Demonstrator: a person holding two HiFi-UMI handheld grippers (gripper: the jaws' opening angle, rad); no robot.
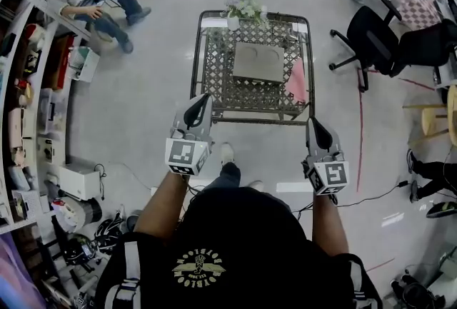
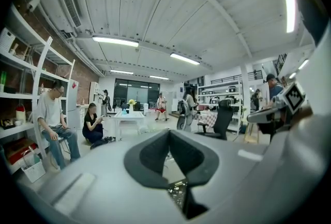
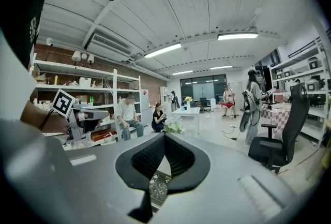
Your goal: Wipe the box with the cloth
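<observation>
Your left gripper [image 1: 204,99] and right gripper [image 1: 313,122] both have their jaws pressed together with nothing between them. They hang at the near edge of the lattice table [image 1: 214,90], apart from the items on it. Further in, the box [image 1: 258,62] lies flat at mid-table: grey, squarish, with two faint round marks on top. The pink cloth [image 1: 296,81] lies crumpled just right of it. Only the head view shows box and cloth. Each gripper view shows a patch of lattice beneath its jaws, then the room beyond.
</observation>
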